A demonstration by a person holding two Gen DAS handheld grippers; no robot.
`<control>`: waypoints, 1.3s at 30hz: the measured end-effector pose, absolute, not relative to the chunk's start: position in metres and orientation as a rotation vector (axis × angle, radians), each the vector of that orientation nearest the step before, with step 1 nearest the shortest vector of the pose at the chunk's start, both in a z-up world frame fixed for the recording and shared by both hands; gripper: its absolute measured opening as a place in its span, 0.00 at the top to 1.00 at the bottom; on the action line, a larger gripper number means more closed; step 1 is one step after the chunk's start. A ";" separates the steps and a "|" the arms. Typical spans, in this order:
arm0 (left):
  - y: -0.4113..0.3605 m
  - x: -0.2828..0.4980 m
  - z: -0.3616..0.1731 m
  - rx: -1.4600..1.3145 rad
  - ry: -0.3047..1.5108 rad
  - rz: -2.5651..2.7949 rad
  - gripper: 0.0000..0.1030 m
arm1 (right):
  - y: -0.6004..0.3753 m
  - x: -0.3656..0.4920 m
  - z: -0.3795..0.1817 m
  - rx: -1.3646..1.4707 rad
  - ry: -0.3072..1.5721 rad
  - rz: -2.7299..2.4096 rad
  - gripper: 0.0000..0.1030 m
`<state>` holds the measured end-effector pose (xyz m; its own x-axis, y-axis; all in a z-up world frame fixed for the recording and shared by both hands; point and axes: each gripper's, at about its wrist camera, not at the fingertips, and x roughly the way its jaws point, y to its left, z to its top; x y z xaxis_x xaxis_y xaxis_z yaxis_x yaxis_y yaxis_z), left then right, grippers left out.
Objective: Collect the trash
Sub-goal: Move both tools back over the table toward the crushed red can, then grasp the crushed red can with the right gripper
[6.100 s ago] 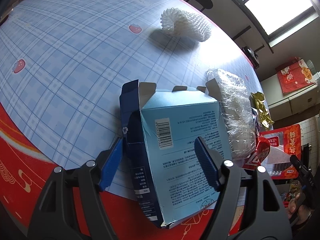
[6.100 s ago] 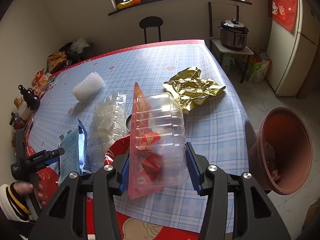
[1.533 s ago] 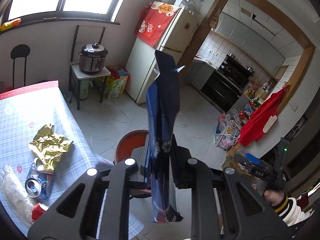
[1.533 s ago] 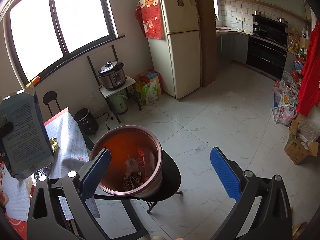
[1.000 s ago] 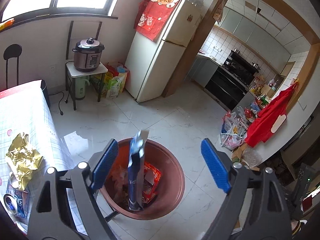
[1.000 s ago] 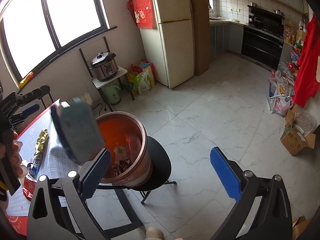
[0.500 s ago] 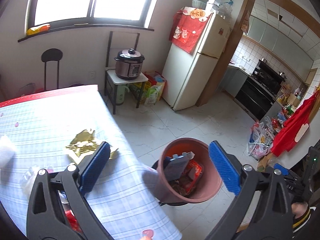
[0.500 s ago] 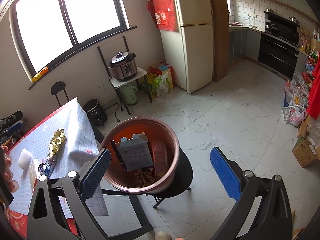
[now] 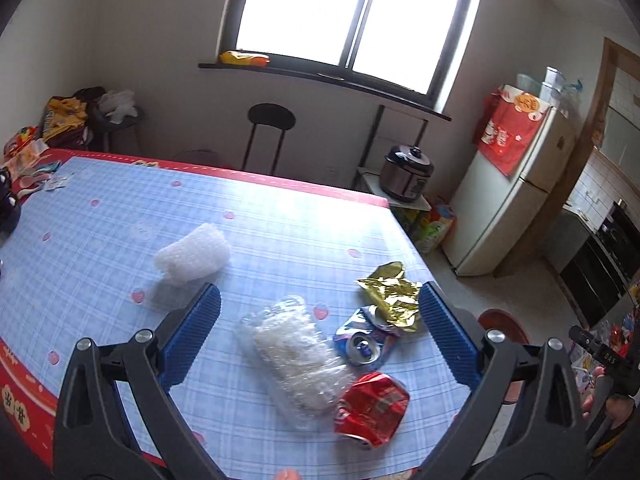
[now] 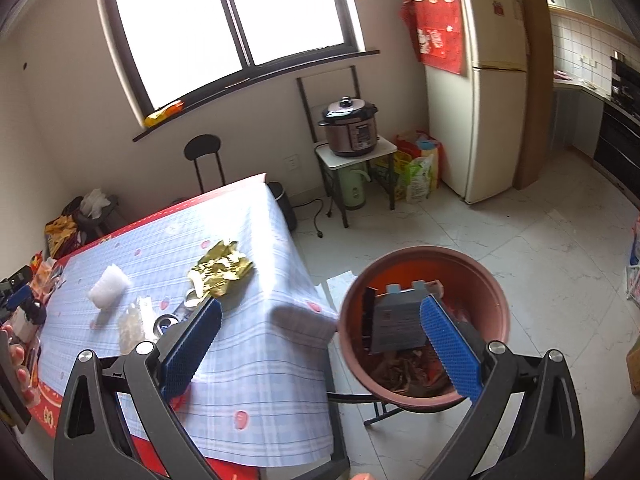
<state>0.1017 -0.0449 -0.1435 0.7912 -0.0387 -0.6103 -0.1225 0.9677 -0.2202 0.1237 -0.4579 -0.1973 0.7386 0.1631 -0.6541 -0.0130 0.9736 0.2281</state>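
Empty left claw [image 9: 316, 334] gapes over clear wrapper [image 9: 298, 354]; right claw [image 10: 320, 330] likewise open.

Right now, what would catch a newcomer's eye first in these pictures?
Probably the litter on the blue checked table: a gold wrapper, a crushed red can, clear plastic and white foam. Beside the table's edge stands a red bin, with a box inside.

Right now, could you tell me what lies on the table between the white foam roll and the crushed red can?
In the left wrist view, a crumpled clear plastic tray lies between the foam roll and red can.
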 end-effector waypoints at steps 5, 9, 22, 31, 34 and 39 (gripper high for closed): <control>0.017 0.074 -0.158 -0.310 0.692 0.129 0.05 | -0.394 0.135 -0.200 0.157 0.782 0.188 0.05; 0.048 0.057 -0.174 -0.350 0.720 0.147 0.05 | -0.342 0.138 -0.212 0.113 0.840 0.248 0.05; 0.094 0.046 -0.224 -0.492 0.813 0.119 0.06 | -0.230 0.129 -0.267 -0.079 1.084 0.368 0.05; 0.106 0.050 -0.243 -0.503 0.838 0.060 0.06 | -0.193 0.125 -0.288 -0.239 1.165 0.404 0.05; 0.111 0.050 -0.245 -0.507 0.841 0.052 0.06 | -0.189 0.129 -0.290 -0.301 1.152 0.430 0.05; 0.119 0.049 -0.243 -0.517 0.828 0.051 0.06 | -0.176 0.123 -0.297 -0.490 1.153 0.487 0.05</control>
<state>0.0492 0.1190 -0.2427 0.6822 -0.1547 -0.7146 -0.2408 0.8753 -0.4194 0.1232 -0.1761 -0.2971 0.3275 0.1104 -0.9384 -0.5954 0.7953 -0.1142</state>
